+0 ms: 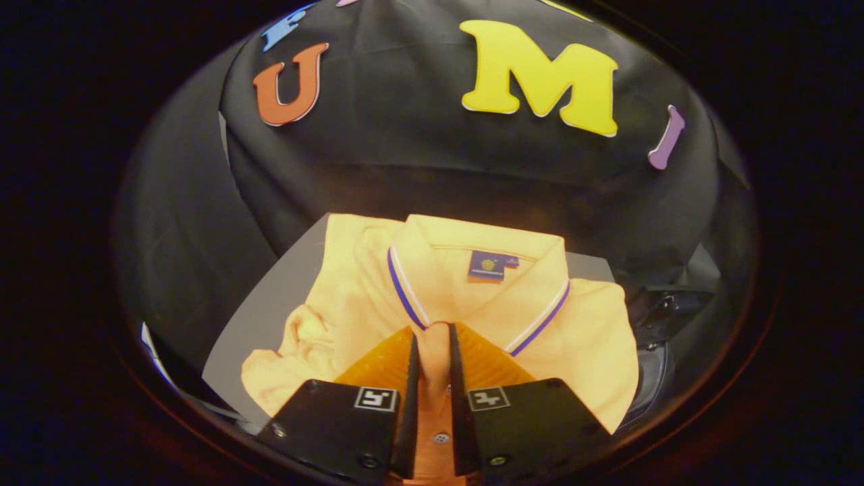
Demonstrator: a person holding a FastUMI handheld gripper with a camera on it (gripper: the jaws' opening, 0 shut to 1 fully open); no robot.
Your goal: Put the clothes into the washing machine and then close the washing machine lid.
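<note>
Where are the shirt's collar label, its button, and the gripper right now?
Collar label (pixel 487 265), gripper view: middle of the small tag inside the collar.
Button (pixel 441 437), gripper view: on the placket strip between the jaws.
Gripper (pixel 433 344), gripper view: midway between its fingertips, jaws pinching the polo shirt (pixel 337 297) placket.

shirt (pixel 472 297) neck label (pixel 487 265), print unreadable

Gripper (pixel 433 344) fingers are covering the polo shirt's (pixel 466 297) lower placket; whether both pads are pressing the fabric is not discernible. Neck label (pixel 487 266) print is reading too small. A dark hinged object (pixel 658 317) is sitting partly behind the shirt, unidentifiable.
</note>
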